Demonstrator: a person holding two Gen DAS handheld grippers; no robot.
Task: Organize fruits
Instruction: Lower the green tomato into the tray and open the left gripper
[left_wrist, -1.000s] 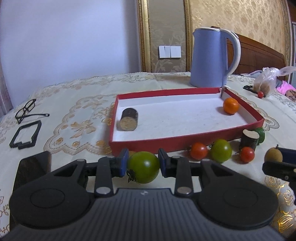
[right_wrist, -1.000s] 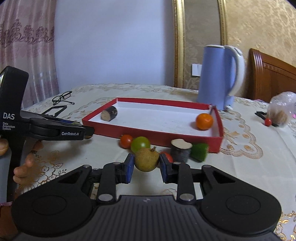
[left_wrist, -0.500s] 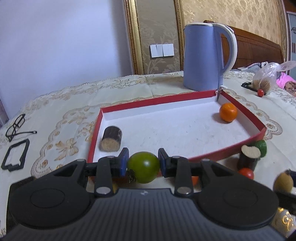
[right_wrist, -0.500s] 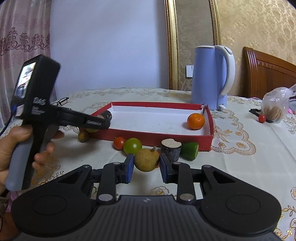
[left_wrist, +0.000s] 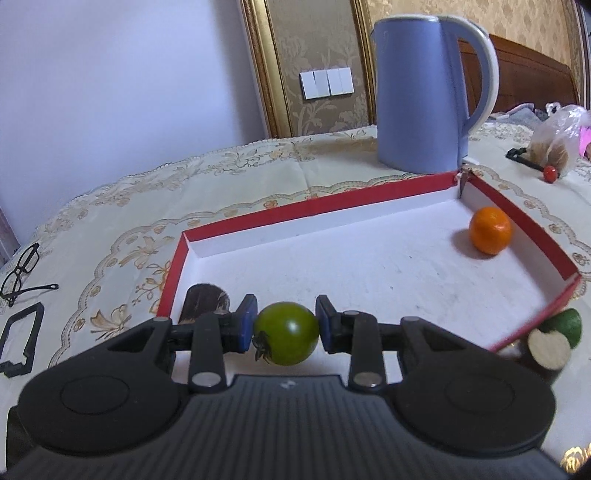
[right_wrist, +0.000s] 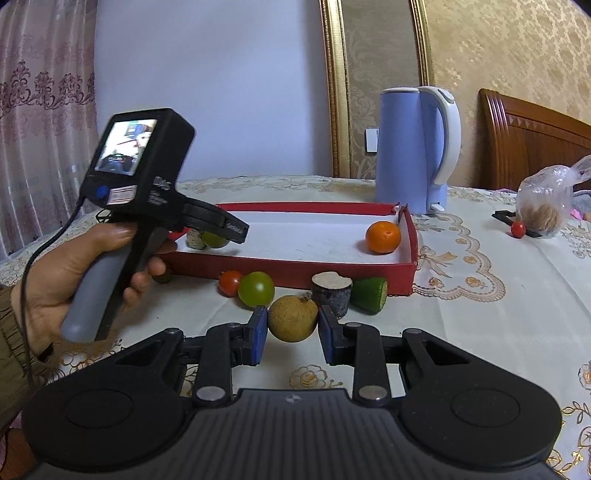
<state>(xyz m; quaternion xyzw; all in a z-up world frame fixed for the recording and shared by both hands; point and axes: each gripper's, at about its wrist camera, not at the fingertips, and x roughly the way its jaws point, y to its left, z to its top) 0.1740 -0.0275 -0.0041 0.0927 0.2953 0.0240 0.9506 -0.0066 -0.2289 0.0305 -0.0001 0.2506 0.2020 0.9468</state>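
My left gripper (left_wrist: 285, 329) is shut on a green tomato (left_wrist: 286, 332) and holds it over the near left corner of the red tray (left_wrist: 314, 201), beside a dark log-like piece (left_wrist: 203, 301). An orange (left_wrist: 490, 229) lies at the tray's far right. My right gripper (right_wrist: 293, 329) is shut on a tan round fruit (right_wrist: 293, 318), held above the cloth in front of the tray (right_wrist: 295, 267). The left gripper and its tomato (right_wrist: 214, 239) also show in the right wrist view.
In front of the tray lie a red tomato (right_wrist: 230, 282), a green tomato (right_wrist: 256, 288), a cut log piece (right_wrist: 331, 291) and a green cut piece (right_wrist: 370, 294). A blue kettle (right_wrist: 417, 147) stands behind. Glasses (left_wrist: 22, 269) lie left; a plastic bag (right_wrist: 546, 201) lies right.
My left gripper has carried the green tomato forward over the tray's front wall to above its near left corner. My right gripper has lifted the tan fruit slightly.
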